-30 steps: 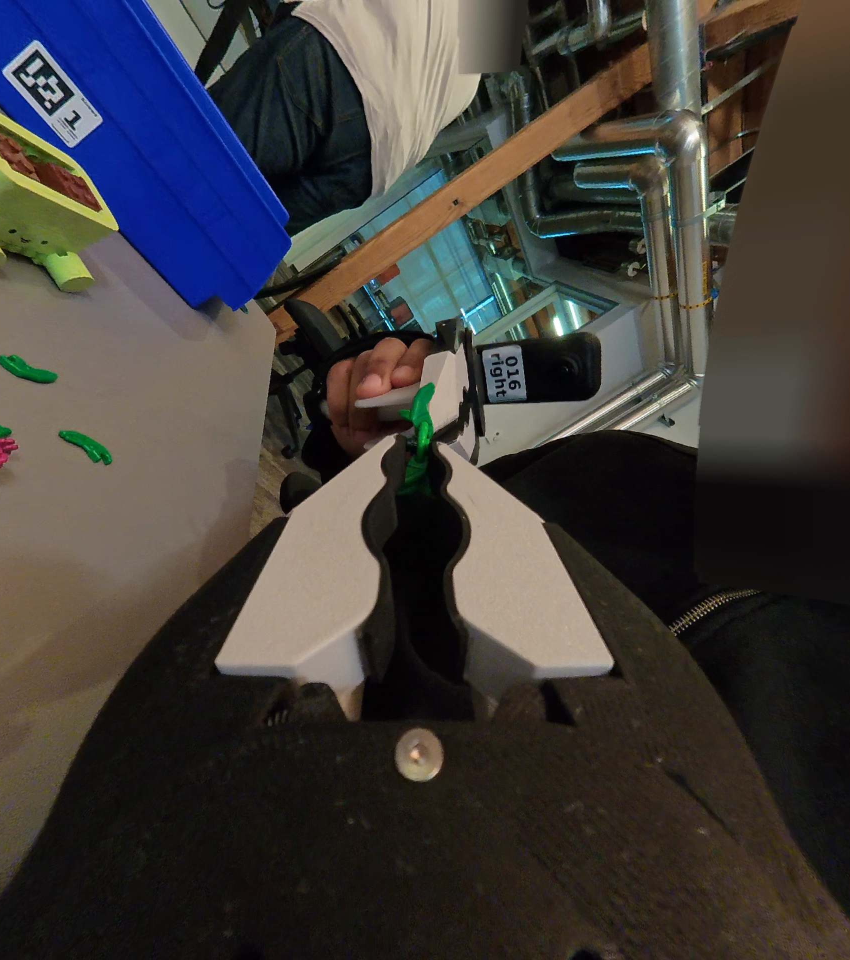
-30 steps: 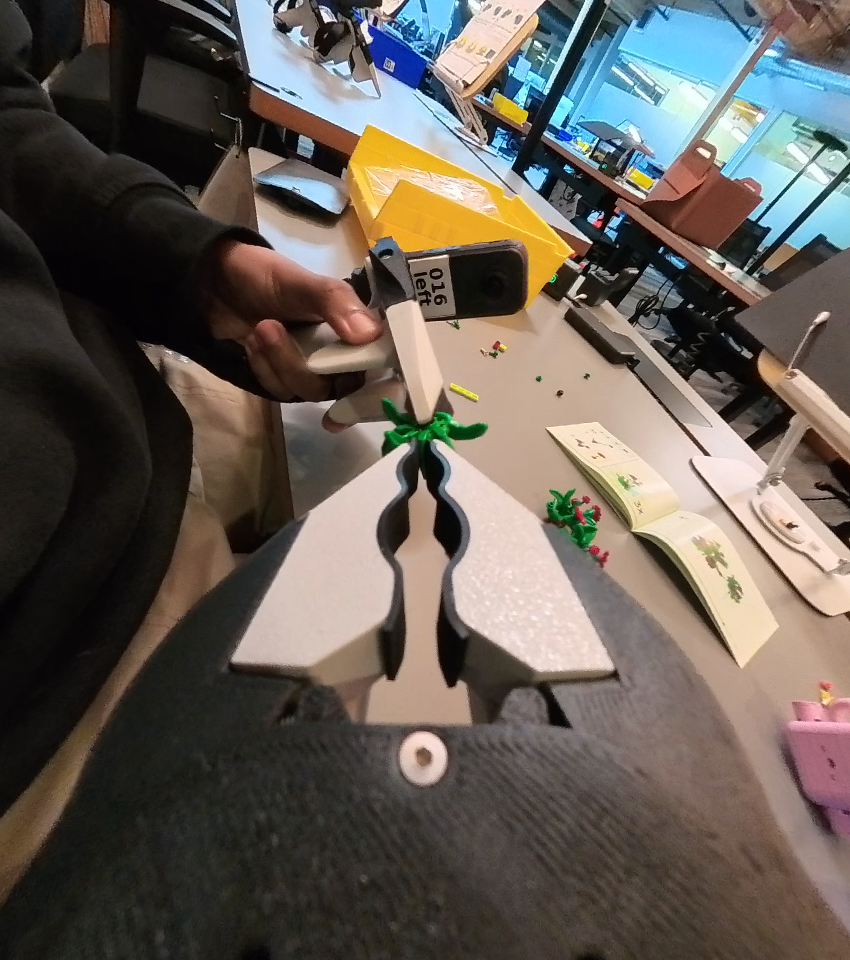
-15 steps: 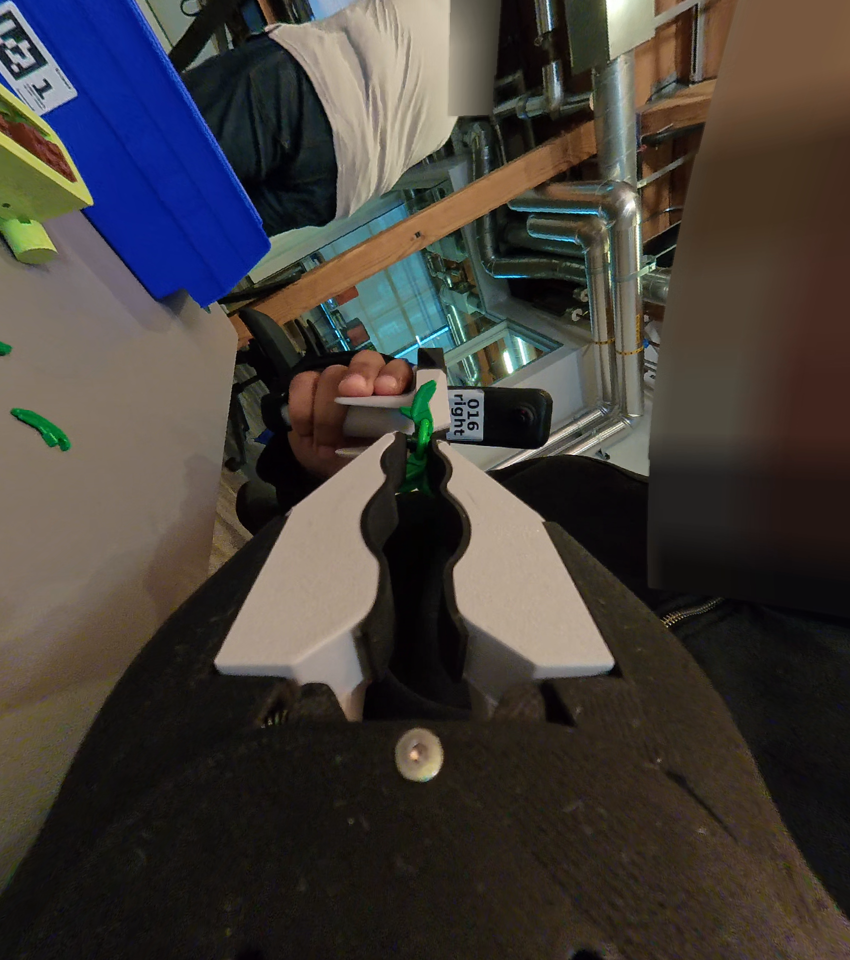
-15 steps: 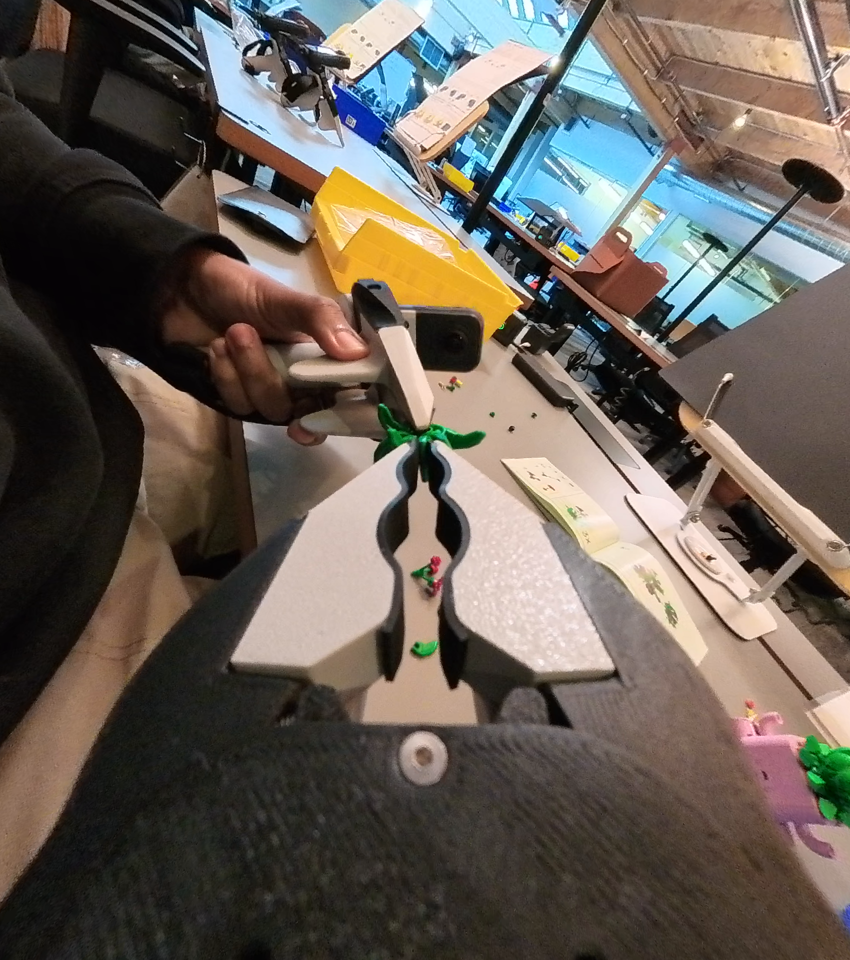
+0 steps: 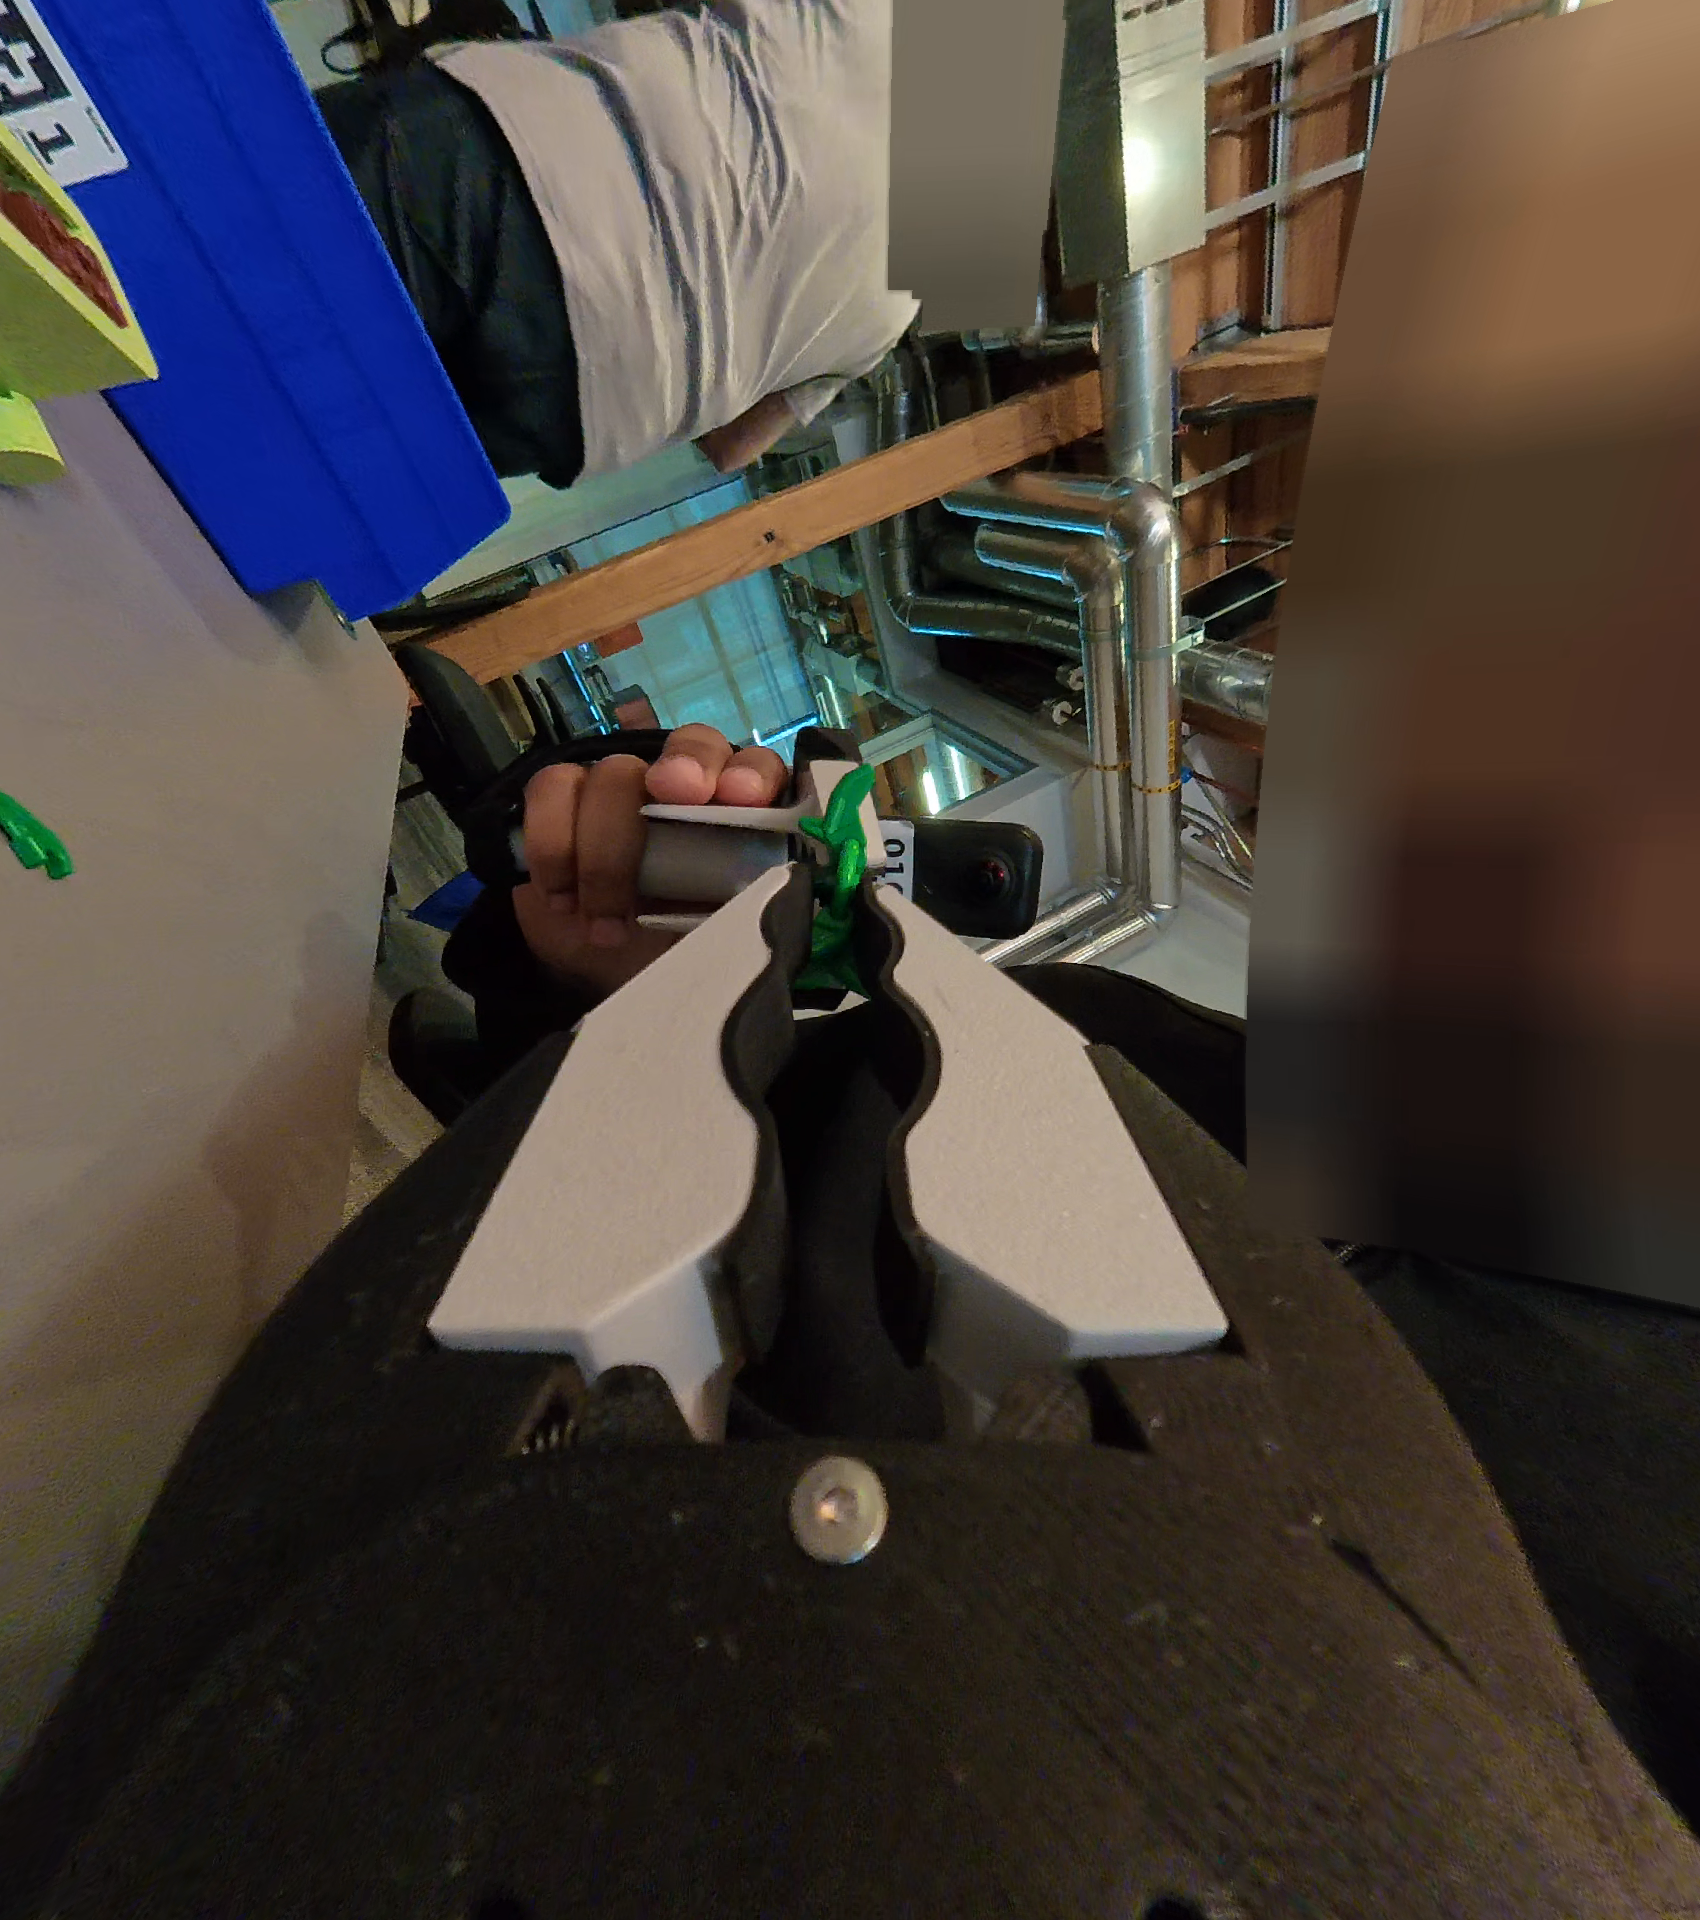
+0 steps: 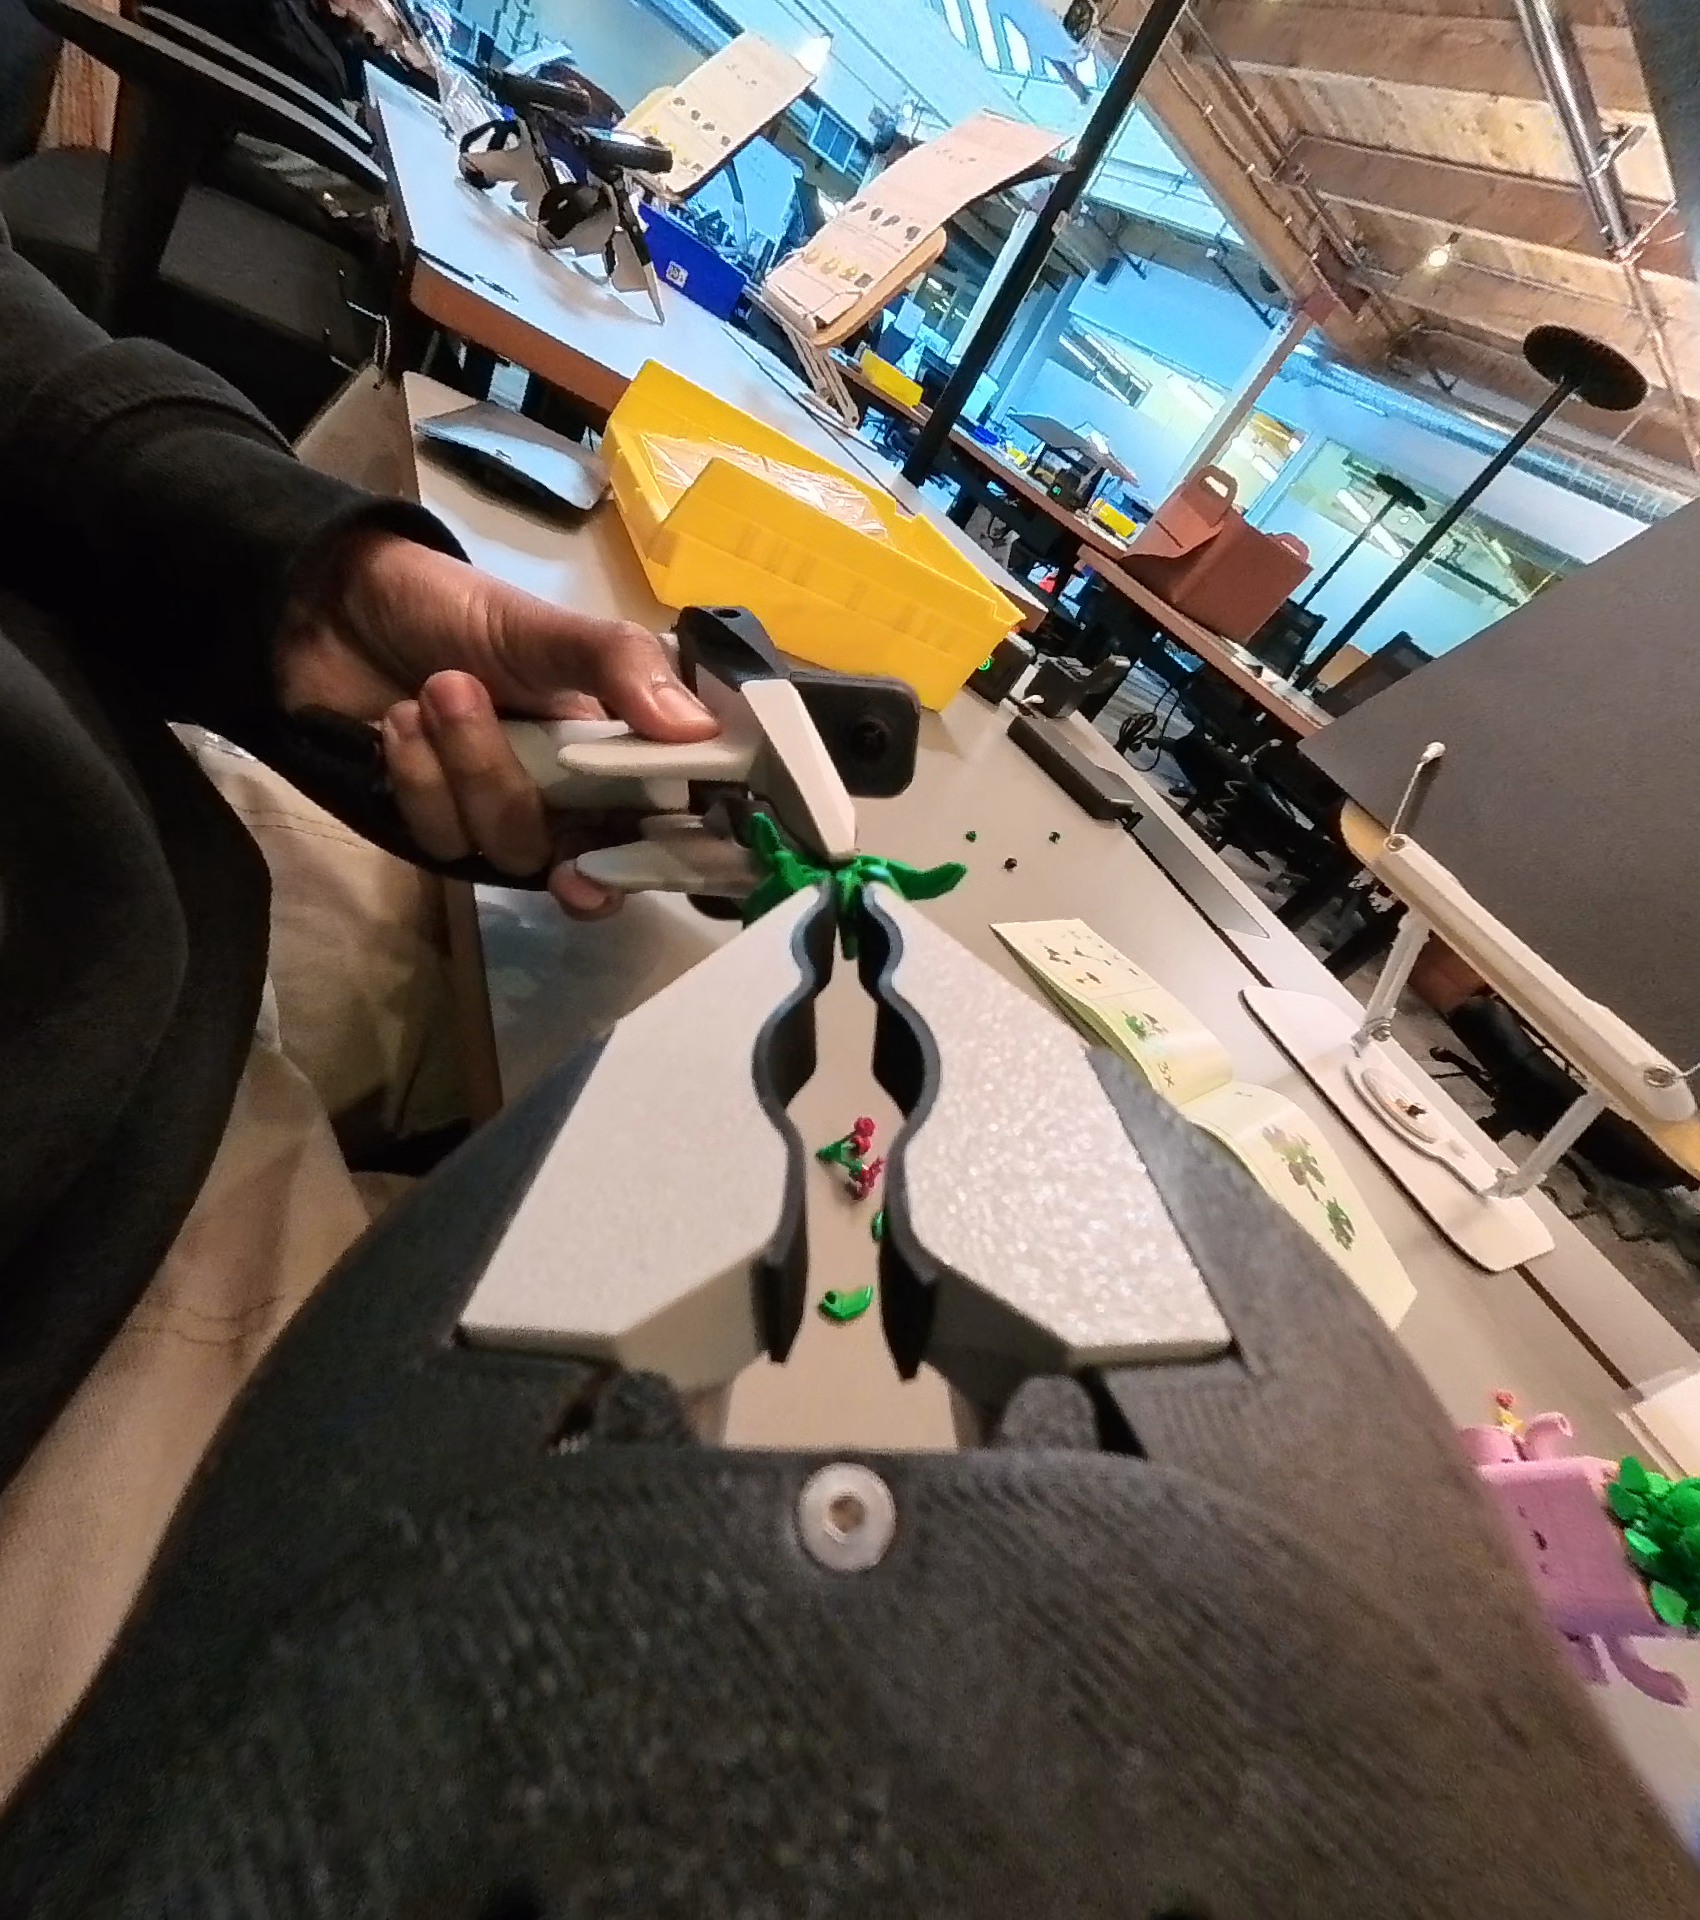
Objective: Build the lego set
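Both grippers, left gripper and right gripper, apparently still pinch green leaf piece.

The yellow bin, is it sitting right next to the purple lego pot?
No, the yellow bin sits far back on the table, while the purple lego pot stands near the front corner.

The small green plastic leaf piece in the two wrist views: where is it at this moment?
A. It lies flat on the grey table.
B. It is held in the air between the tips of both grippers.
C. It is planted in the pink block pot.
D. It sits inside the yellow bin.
B: the small green plastic leaf piece is pinched at the tips of the right gripper and the left gripper, which meet above the grey table.
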Tool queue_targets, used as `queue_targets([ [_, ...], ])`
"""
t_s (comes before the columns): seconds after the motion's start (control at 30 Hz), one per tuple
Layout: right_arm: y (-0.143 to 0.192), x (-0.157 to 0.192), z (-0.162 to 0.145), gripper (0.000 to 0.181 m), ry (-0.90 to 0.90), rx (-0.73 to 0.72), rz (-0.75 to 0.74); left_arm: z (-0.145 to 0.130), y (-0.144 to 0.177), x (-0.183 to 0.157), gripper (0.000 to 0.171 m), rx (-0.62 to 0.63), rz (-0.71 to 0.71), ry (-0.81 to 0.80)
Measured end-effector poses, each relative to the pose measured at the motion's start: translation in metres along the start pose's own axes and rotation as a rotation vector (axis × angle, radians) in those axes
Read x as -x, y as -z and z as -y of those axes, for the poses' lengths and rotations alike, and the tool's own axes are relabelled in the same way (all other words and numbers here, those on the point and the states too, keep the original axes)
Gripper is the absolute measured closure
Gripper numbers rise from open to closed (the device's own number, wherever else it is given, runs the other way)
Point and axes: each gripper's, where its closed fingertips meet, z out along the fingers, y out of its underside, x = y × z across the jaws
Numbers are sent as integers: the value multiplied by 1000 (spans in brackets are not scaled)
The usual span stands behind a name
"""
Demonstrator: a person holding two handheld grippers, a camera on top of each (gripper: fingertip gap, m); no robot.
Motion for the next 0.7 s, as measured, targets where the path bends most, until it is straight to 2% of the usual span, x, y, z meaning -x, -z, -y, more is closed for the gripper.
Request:
queue_targets([
  [0.23, -1, 1, -2, 180, -14, 1, 3, 0, 1, 2, 165, 8, 44, -45],
  [0.33, -2, 2, -5, 180, -54, 51, 36, 0, 2, 4, 166, 16, 65, -69],
  [0.7, -4, 6, -6, 181, -112, 75, 65, -3, 0, 4, 165, 42, 67, -60],
])
